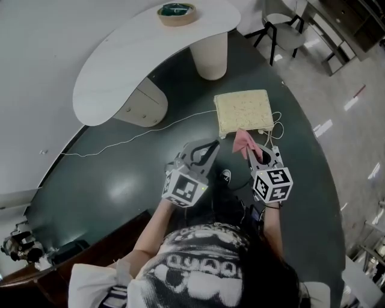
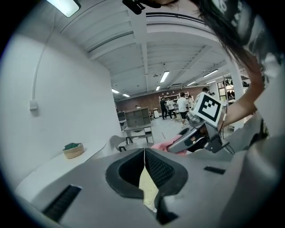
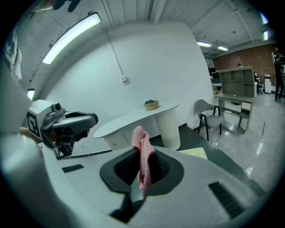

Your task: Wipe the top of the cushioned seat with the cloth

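Right gripper (image 1: pixel 257 151) pinches a crumpled pink cloth (image 1: pixel 242 142) beside the square yellow cushioned seat (image 1: pixel 243 108), ready for wiping; left gripper (image 1: pixel 207 148) is pressed together, empty.

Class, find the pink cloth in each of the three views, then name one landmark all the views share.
Head view: pink cloth right of centre, in the right gripper, below the cushioned seat.
Left gripper view: pink patch just right of centre, under the right gripper.
Right gripper view: cloth at centre, pinched between the jaws.
Shared landmark: the basket on the white table.
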A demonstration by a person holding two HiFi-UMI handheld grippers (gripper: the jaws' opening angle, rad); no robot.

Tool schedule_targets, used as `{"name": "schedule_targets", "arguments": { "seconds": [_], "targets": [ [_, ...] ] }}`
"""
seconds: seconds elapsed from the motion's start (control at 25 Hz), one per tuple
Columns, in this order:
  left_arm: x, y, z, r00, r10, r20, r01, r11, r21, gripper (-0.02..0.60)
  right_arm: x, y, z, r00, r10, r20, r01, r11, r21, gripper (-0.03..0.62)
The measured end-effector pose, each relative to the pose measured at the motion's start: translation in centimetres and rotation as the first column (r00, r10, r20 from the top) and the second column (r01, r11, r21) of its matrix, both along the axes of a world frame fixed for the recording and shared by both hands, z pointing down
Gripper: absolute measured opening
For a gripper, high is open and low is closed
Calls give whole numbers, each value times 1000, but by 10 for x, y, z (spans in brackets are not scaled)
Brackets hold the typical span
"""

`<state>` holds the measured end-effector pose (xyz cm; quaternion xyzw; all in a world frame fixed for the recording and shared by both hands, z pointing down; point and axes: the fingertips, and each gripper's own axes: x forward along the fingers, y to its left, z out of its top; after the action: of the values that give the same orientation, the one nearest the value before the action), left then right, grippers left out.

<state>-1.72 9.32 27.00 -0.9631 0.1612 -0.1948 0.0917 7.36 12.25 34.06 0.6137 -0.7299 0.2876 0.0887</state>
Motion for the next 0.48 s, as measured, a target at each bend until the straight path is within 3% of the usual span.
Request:
{"name": "schedule_targets", "arguments": {
  "seconds": [0.48],
  "targets": [
    [11,-79,20,998,-64,-25,64,998,-18,6,14,-94,40,997,-72,-3,72,997,-41,14]
  ]
}}
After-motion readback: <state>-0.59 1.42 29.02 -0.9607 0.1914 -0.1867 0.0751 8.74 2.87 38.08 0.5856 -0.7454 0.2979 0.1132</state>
